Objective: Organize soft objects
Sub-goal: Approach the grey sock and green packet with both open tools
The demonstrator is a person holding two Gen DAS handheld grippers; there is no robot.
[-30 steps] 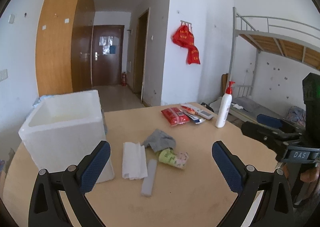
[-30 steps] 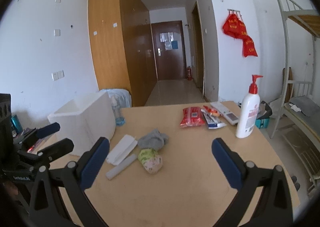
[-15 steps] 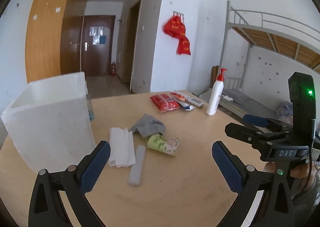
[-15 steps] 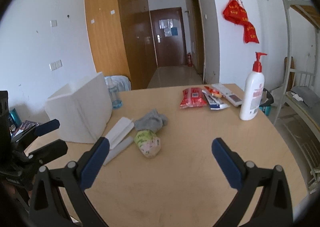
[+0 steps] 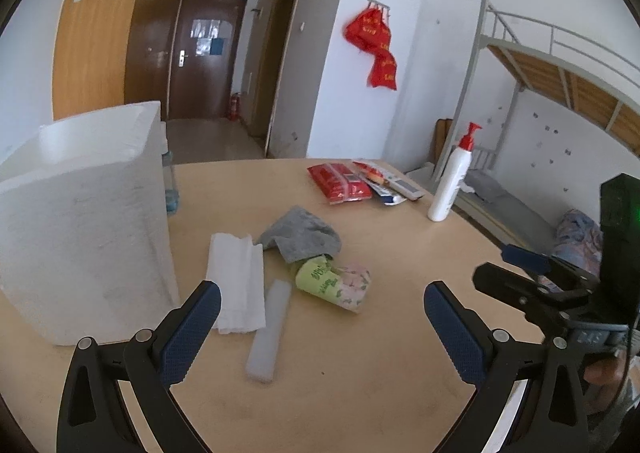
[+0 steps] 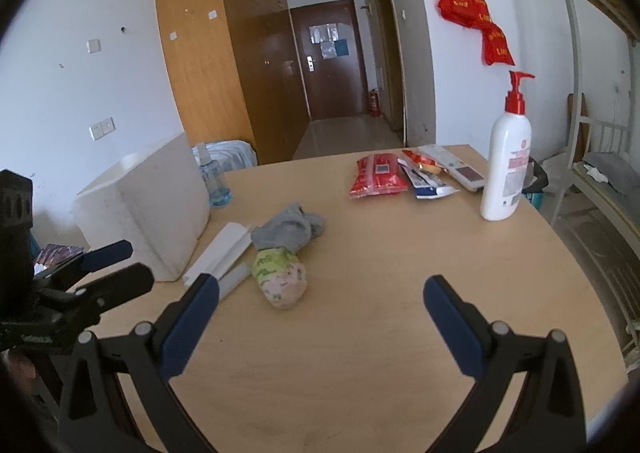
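Left hand-held gripper (image 5: 322, 307) is held level above the near edge of the surface (image 5: 380, 365), jaws spread wide, grasping nothing. Right hand-held gripper (image 6: 320, 299) is likewise poised, fully released and empty. Grey cloth (image 5: 302, 237), folded white tissue (image 5: 236, 281) and green-pink soft packet (image 5: 334, 285) lie clustered mid-surface, beside the white foam box (image 5: 84, 221).

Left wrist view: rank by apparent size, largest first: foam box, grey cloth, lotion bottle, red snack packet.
1. foam box, by far, though it is nearest the camera.
2. grey cloth.
3. lotion bottle and red snack packet: look alike in area, both farther back, so unranked.
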